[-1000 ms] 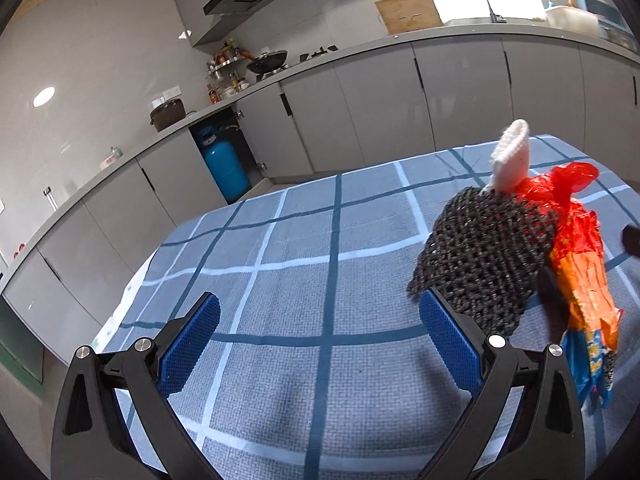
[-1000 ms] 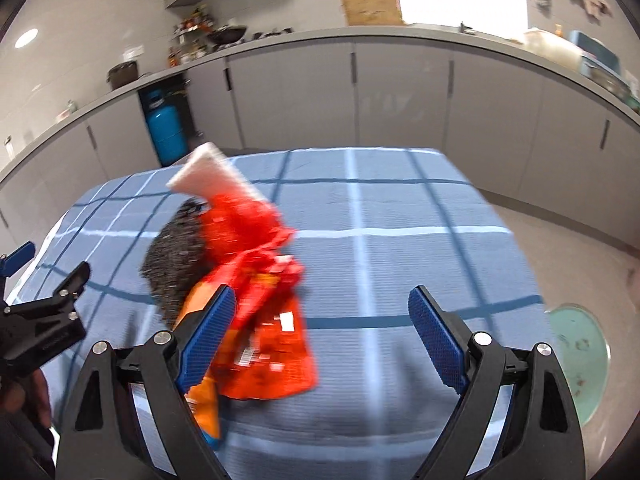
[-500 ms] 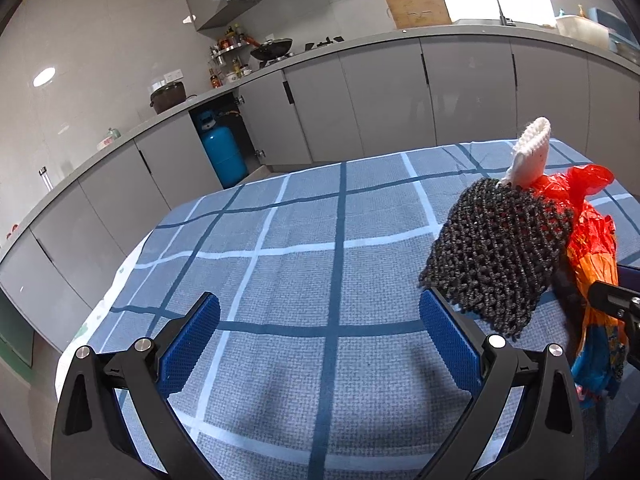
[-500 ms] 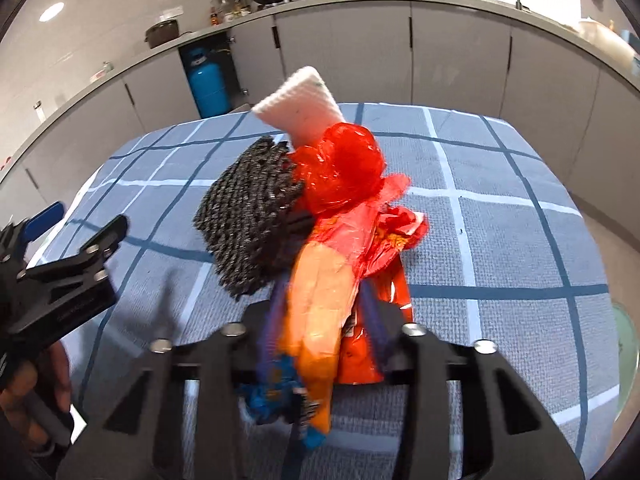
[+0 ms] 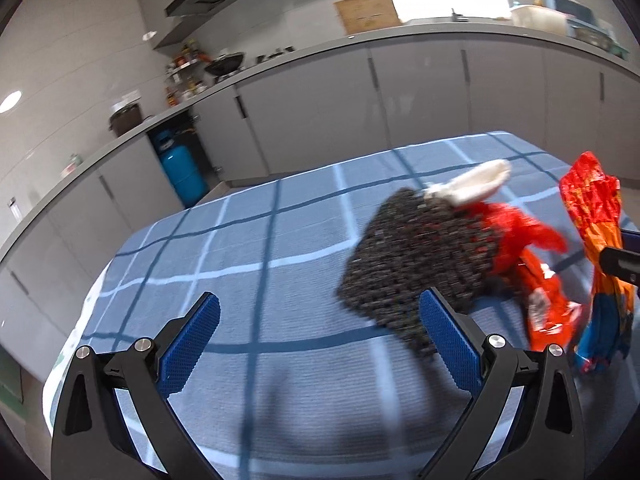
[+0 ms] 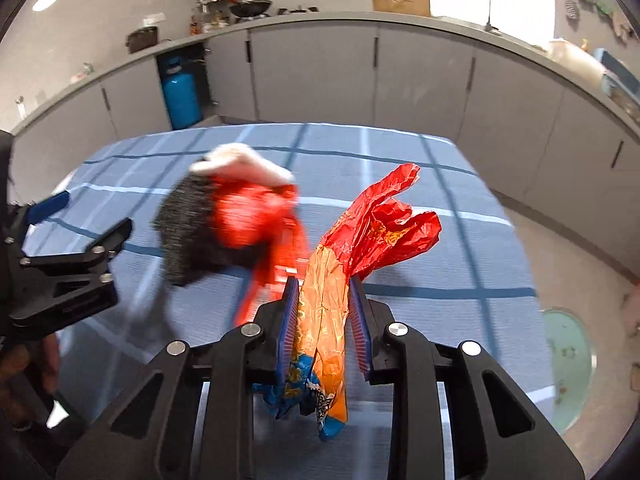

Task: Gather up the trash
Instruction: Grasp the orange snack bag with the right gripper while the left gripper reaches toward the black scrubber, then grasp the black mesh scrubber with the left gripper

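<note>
While pinched: crinkled orange-red foil wrapper (image 6: 326, 300), blue at its lower end, lifted off checked tablecloth (image 5: 248, 280).
Right gripper (image 6: 325, 320): jaws closing, ribbed pads squeezing wrapper.
Left gripper (image 5: 318, 344): spread wide, holding nothing.
Nearby: dark knitted mesh (image 5: 416, 264) with white cuff, blurred.

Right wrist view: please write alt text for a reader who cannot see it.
The right gripper is closing its blue pads on an orange, red and blue snack wrapper above a blue checked tablecloth. Blurred black mesh lies further left.
</note>
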`<state>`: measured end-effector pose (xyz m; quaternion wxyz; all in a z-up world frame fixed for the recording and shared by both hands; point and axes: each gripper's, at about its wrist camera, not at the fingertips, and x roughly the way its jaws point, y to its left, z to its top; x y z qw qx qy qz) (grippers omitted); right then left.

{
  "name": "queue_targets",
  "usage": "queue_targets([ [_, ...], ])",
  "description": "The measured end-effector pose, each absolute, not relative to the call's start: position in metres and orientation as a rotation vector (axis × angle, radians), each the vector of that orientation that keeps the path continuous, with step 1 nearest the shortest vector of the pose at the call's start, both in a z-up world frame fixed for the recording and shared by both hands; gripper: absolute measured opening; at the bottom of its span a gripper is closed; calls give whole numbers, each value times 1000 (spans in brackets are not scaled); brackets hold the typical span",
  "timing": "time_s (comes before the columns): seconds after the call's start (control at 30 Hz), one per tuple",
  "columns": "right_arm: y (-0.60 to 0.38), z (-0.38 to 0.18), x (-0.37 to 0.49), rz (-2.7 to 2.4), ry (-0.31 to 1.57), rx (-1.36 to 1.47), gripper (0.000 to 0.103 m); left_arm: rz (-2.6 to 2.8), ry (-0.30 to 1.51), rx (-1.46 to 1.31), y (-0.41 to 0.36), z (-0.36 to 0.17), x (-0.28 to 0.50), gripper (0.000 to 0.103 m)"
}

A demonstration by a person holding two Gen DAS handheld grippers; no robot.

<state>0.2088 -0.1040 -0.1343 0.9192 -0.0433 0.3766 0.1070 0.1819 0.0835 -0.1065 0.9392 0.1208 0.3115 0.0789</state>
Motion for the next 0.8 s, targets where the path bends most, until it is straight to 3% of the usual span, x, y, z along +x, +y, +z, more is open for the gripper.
queue_targets([
  [0.5, -141, -157, 217, 189, 804, -22, 28, 66, 660, 355, 27, -138, 213, 96],
  [0.53, -141, -158, 217, 189, 804, -19, 28, 64, 664, 351, 29, -140, 215, 94],
  [0.6, -141, -160, 218, 190, 806, -14, 28, 53, 684, 338, 32, -142, 216, 76],
  [0.73, -140, -163, 219, 193, 812, -17, 28, 32, 707, 306, 40, -146, 216, 72],
  [0.77, -139, -163, 219, 194, 814, -19, 28, 27, 704, 307, 40, -146, 215, 67],
  [0.8, -138, -163, 220, 194, 814, -20, 28, 25, 702, 311, 39, -146, 214, 49],
])
